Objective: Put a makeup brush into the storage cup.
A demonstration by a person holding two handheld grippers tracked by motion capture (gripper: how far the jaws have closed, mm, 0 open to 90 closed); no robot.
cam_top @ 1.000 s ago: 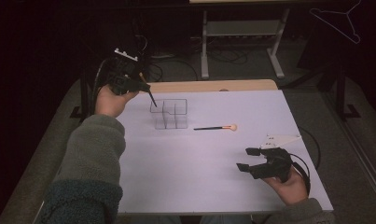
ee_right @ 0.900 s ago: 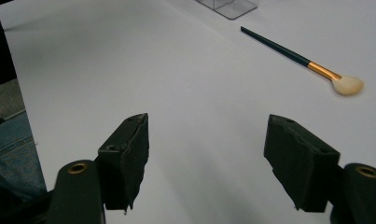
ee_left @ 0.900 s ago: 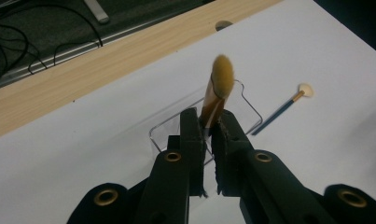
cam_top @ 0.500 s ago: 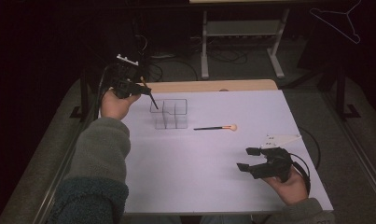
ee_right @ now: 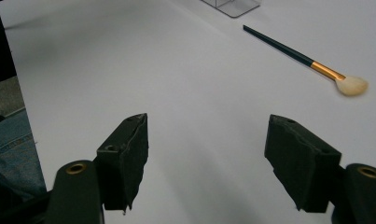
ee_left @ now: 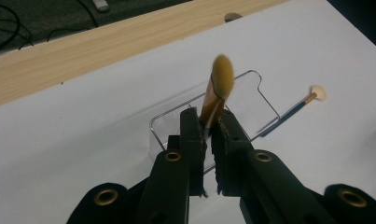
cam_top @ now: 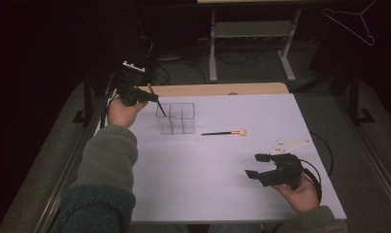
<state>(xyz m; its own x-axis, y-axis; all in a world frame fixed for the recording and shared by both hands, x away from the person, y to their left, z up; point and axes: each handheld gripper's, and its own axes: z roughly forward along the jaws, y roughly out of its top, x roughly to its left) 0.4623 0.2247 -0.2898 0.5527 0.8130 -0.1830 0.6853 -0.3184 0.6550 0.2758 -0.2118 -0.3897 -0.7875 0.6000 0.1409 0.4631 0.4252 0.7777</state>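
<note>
Left tongs (cam_top: 143,95) now lifted slightly higher over the clear organizer (cam_top: 176,118), brush clamped.
Since a second ago the makeup brush (ee_left: 217,88) stays pinched, golden bristles up, dark handle angled toward a compartment; insertion looks imminent. The right tongs (cam_top: 258,165) rest wide open, unmoved. A fan brush (cam_top: 224,132) lies on the white surface (cam_top: 207,184) just beside the organizer.

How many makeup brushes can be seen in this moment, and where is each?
2. One brush is clamped in the left gripper, bristles up, over the clear organizer. The other brush lies flat on the white table, right of the organizer. None seem hidden.
</note>
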